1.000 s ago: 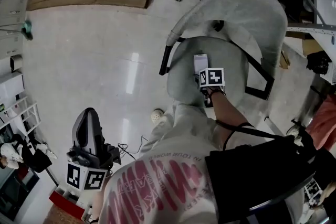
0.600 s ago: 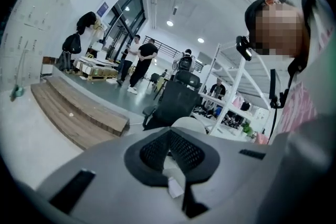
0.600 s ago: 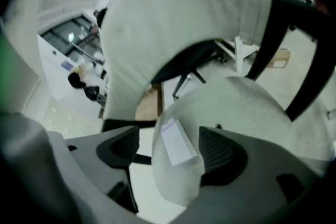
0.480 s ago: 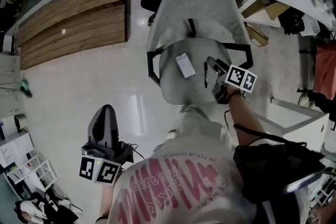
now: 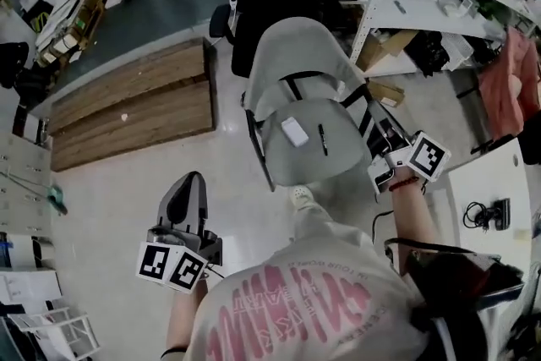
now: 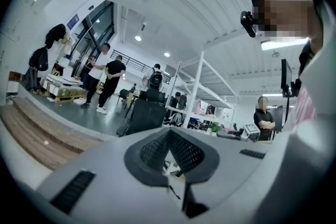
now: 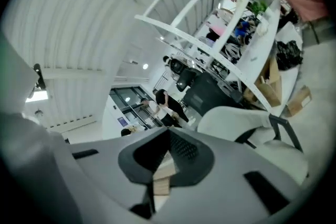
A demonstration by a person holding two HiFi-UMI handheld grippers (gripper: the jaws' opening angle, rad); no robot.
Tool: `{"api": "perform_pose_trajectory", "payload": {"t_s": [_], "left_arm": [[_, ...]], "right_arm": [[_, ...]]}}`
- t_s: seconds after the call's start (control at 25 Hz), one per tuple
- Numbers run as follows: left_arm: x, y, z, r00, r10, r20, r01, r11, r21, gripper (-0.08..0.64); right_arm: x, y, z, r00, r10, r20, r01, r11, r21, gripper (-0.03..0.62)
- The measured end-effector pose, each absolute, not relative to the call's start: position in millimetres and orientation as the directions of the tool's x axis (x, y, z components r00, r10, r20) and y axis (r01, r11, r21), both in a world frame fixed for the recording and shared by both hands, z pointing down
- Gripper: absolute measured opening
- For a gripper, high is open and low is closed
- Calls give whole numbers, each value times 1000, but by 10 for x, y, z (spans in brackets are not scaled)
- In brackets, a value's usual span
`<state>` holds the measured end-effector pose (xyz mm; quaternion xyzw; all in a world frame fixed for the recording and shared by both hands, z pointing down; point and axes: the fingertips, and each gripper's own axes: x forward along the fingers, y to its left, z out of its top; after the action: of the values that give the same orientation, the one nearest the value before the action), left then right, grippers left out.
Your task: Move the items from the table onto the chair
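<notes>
- Head view alone shows the task's things. The white box [image 5: 294, 131] lies flat on the seat of the grey chair [image 5: 308, 46], and the black pen [image 5: 322, 139] lies just beside it, toward the right armrest.
- Neither gripper view shows the box or the pen.
- Head view places the right gripper [image 5: 387, 144] just off the chair's right armrest, clear of the seat. The left gripper [image 5: 190, 186] is well apart from the chair, on its left and over bare floor.
- Right gripper view looks level past the chair [image 7: 231, 118] to the white shelf rack [image 7: 236, 23] behind it. The right gripper [image 7: 157, 181] has just been closing, and its jaws now meet with nothing between them.
- Left gripper view faces away from the chair, toward the wooden platform [image 6: 31, 134] and people standing [image 6: 110, 73] in the room. The left gripper [image 6: 169, 176] has its jaws pressed together and carries nothing.
- Head view also shows a white table [image 5: 490, 182] to the right of the chair, which neither gripper view shows.
</notes>
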<state>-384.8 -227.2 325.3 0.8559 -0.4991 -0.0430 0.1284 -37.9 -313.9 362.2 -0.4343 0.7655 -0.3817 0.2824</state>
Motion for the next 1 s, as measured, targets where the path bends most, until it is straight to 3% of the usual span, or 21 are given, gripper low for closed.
{"api": "perform_pose_trajectory", "payload": {"t_s": [0.28, 0.48, 1.0], "left_arm": [[-3473, -2081, 2994, 611, -791, 24, -770, -587, 252, 8], [-3357, -1980, 2751, 637, -771, 20, -757, -621, 203, 8], [-2991, -1801, 2847, 658, -752, 37, -744, -642, 185, 8]], "right_arm": [[-263, -2220, 2414, -427, -877, -218, -730, 477, -490, 14], [-372, -1928, 2217, -428, -889, -160, -828, 457, -325, 14], [-9, -1411, 2423, -356, -925, -130, -883, 379, -277, 14]]}}
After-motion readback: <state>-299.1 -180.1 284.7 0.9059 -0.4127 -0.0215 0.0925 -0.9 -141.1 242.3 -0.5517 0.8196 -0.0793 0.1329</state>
